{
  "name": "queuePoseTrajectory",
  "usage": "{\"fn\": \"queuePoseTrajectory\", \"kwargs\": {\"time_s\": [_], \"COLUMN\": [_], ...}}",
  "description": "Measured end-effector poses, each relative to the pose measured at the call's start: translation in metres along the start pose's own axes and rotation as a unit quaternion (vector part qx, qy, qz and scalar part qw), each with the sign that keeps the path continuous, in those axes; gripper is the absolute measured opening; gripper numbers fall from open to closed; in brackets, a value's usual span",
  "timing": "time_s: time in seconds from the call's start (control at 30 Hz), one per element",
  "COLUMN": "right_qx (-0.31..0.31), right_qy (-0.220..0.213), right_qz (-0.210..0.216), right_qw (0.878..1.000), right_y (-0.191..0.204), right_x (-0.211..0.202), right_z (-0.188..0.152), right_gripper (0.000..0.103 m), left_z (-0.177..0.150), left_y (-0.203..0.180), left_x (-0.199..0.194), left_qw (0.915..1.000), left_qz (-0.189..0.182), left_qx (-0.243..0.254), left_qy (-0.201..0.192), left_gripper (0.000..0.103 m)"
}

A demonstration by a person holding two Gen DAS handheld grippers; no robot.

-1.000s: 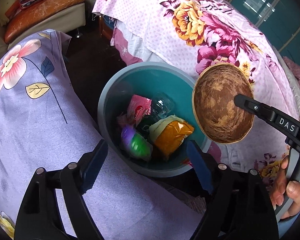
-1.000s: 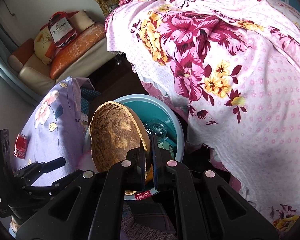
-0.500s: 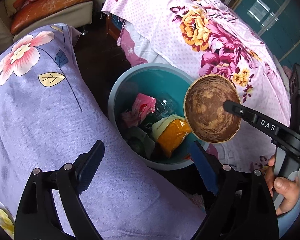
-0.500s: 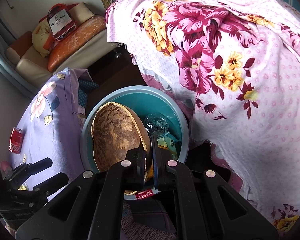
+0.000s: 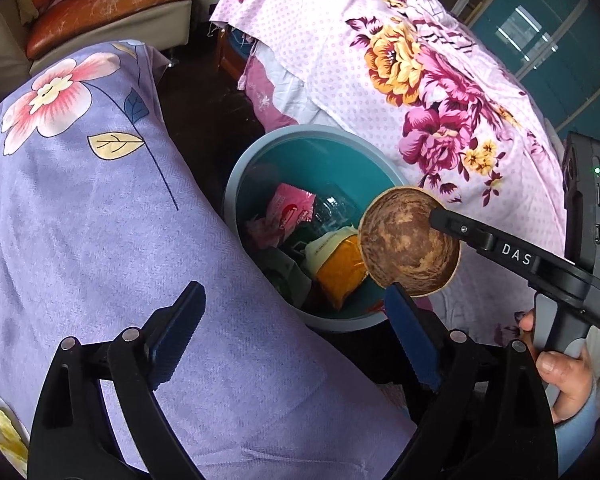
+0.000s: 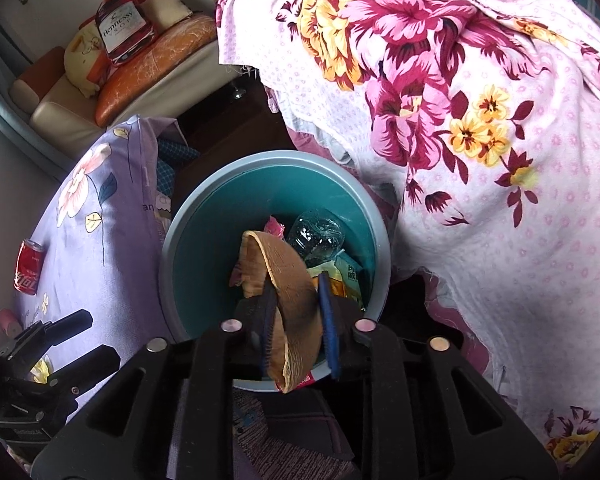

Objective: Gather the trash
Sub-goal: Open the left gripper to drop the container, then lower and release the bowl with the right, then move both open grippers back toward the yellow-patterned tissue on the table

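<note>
Two grippers are seen above a round teal bin [image 6: 204, 248]. The right gripper [image 6: 298, 322] has just been opening; its jaws are parted a little, and the brown coconut-shell half [image 6: 290, 280] sits tilted between them over the bin's near rim. Whether the blue pads still press on the shell cannot be told. In the left wrist view the same shell [image 5: 408, 244] is seen at the tip of the right gripper [image 5: 440, 216], with a hand [image 5: 560, 376] on the grip below. The left gripper [image 5: 296, 340] is spread wide, and nothing is held between its ribbed blue pads. Inside the bin a crushed clear bottle [image 6: 316, 232], a pink wrapper [image 5: 290, 210] and an orange packet [image 5: 340, 268] are piled. A red can [image 6: 28, 266] lies on the lilac flowered cloth [image 5: 80, 220] beside the bin.
</note>
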State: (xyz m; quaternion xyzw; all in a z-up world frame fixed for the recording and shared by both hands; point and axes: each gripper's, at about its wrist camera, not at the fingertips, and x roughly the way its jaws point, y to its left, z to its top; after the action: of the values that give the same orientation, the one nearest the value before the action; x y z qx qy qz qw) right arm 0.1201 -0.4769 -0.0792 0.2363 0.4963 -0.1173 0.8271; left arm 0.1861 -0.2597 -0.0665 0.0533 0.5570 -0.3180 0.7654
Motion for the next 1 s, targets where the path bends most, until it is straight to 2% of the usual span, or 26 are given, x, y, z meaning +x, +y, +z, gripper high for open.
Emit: {"fn": "queuePoseTrajectory", "kwargs": {"time_s": [0.1, 0.17, 0.33, 0.43, 0.5, 0.8, 1.0], "right_qx": [0.003, 0.004, 0.006, 0.002, 0.001, -0.024, -0.046], "right_qy": [-0.004, -0.008, -0.012, -0.011, -0.010, -0.013, -0.006], "right_qz": [0.001, 0.002, 0.008, 0.010, 0.013, 0.018, 0.028], "right_qw": [1.000, 1.000, 1.000, 1.000, 1.000, 0.999, 0.999], "right_y": [0.000, 0.000, 0.002, 0.007, 0.011, 0.040, 0.069], "right_x": [-0.002, -0.006, -0.014, -0.019, -0.024, -0.042, -0.047], "right_z": [0.000, 0.000, 0.001, 0.000, 0.000, -0.011, -0.021], "right_gripper": [0.025, 0.034, 0.066, 0.067, 0.073, 0.074, 0.074], "left_z": [-0.002, -0.003, -0.010, -0.014, -0.017, -0.041, -0.065], "left_y": [0.002, 0.004, 0.008, 0.012, 0.014, 0.033, 0.061], "left_x": [-0.002, -0.004, -0.011, -0.019, -0.024, -0.054, -0.077], "left_qw": [1.0000, 1.0000, 0.9999, 0.9998, 0.9997, 0.9986, 0.9965], "left_qz": [0.001, 0.000, 0.001, 0.003, 0.003, 0.010, 0.022], "left_qx": [-0.002, -0.006, -0.012, -0.017, -0.020, -0.040, -0.066], "left_qy": [-0.002, -0.002, -0.006, -0.011, -0.013, -0.034, -0.046], "left_gripper": [0.092, 0.092, 0.092, 0.092, 0.092, 0.093, 0.093]}}
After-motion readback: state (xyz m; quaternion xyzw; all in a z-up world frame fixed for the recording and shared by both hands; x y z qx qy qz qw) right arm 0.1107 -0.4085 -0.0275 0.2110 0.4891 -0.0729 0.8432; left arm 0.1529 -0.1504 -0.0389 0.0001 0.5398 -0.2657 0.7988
